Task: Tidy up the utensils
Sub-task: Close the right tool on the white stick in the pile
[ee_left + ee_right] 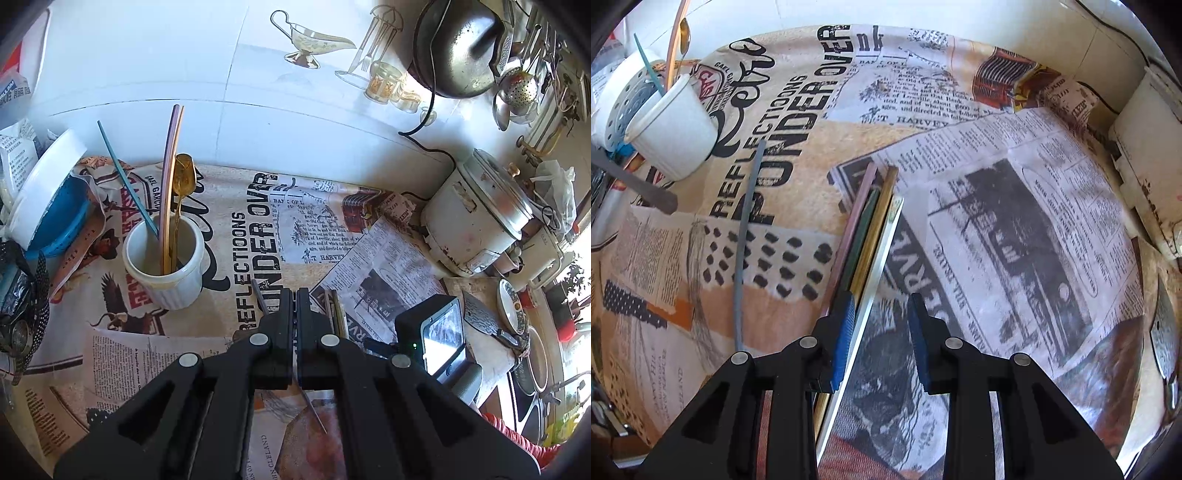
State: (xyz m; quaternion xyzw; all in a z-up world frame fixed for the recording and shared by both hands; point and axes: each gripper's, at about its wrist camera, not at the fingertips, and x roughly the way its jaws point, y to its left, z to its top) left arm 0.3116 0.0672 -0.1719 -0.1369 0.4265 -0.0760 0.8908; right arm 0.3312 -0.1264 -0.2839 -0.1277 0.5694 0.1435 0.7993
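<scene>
Right gripper (881, 332), chopsticks (866, 225) seemingly touching left pad

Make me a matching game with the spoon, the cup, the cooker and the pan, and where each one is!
Things:
1. spoon
2. cup
3. cooker
4. pan

Places:
a. up on the wall
b. on the cloth, holding sticks
c. standing in the cup
d. past the cloth's edge, with a black cord

Pairs: 1-c, 2-b, 3-d, 4-a
</scene>
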